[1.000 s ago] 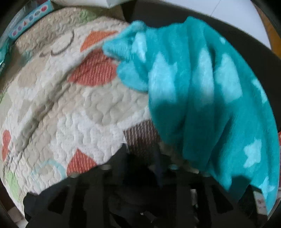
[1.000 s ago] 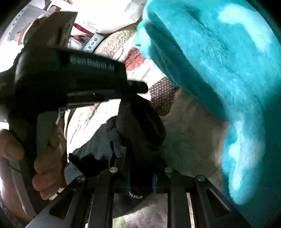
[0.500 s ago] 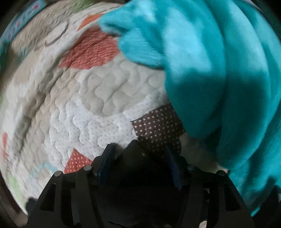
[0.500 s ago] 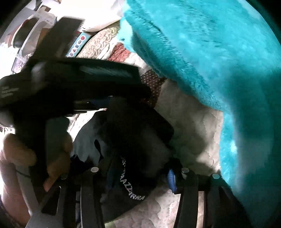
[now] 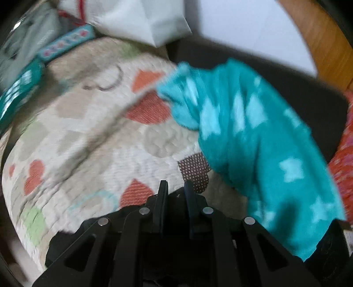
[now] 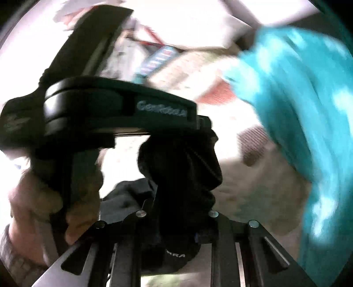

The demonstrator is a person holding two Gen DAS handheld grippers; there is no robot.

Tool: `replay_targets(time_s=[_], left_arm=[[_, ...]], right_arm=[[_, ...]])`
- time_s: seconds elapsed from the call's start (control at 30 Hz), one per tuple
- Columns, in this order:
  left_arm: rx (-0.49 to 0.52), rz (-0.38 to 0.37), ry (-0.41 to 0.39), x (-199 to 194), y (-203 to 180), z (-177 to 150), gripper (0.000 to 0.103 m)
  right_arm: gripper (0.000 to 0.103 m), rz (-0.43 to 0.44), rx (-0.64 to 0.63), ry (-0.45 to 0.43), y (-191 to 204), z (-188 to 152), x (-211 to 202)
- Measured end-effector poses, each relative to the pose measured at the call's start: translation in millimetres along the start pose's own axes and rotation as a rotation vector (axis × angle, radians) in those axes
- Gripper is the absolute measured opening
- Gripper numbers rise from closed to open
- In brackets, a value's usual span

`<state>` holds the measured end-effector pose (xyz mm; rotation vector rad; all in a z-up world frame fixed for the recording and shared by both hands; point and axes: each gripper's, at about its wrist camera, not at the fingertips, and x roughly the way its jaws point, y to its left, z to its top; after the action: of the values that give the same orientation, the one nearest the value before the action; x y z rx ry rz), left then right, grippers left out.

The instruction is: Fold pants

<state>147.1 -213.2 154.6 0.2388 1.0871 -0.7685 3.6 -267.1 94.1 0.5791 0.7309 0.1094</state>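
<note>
The left claw is closed, its two thin black fingers nearly together at the bottom middle of the left wrist view, with dark fabric of the pants bunched just behind the tips. Whether the pads actually pinch that fabric cannot be told in the left view. In the right wrist view the left claw's body reaches in from the left, held by a hand, and the pants hang in a dark bundle from its far end.

The right claw is closing, and the same black bundle sits between its fingers, pressed on both sides, with white lettering on the fabric low in the frame.

Below lies a quilted mat, cream with orange hearts and a brown dotted patch. A teal fleece blanket with pale stars lies draped on the right, near the pants but apart from them. A white bag stands at the far edge.
</note>
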Motion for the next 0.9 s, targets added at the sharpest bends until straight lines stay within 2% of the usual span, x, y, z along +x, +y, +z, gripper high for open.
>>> replay_targets(time_s=[0.13,0.27,0.3,0.43,0.63,0.7,0.73,0.77,0.8,0.83,0.87,0.9], left_arm=[[-0.103,-0.034,-0.106,-62,37,-28,0.014],[-0.228,-0.046,-0.184,-93,86,-66,0.014],[-0.275,-0.06,-0.198,-96,101,-78,0.014],[-0.495,-0.13,-0.258,-101,169,-141,0.013],[-0.763,-0.152,-0.239,-71,242,-214,0.015],[-0.829,-0.172,-0.24,-64,258,-231,0.021],[-0.867,-0.194,-0.238,-61,266,-239,0.035],[-0.915,-0.217,-0.233,-59,274,-247,0.044],[-0.967,-0.23,-0.233,-59,282,-254,0.045],[-1.02,-0.235,-0.248,-60,289,-261,0.045],[-1.054,-0.241,-0.266,-63,295,-267,0.045],[-1.08,-0.252,-0.28,-66,299,-271,0.045]], right_arm=[[0.022,0.038,-0.24,-0.034,73,-5,-15],[0.022,0.066,-0.377,0.003,121,-21,-8],[0.022,0.071,-0.421,0.021,135,-37,-9],[0.022,0.062,-0.588,0.088,182,-65,26],[0.023,-0.007,-0.815,0.203,211,-127,79],[0.029,-0.045,-0.906,0.212,215,-147,94],[0.035,-0.074,-0.968,0.197,218,-159,97],[0.048,-0.086,-1.013,0.184,219,-167,99],[0.055,-0.092,-1.046,0.178,221,-172,99],[0.068,-0.093,-1.075,0.176,223,-178,97],[0.073,-0.088,-1.103,0.171,224,-183,91],[0.073,-0.085,-1.119,0.166,225,-186,85]])
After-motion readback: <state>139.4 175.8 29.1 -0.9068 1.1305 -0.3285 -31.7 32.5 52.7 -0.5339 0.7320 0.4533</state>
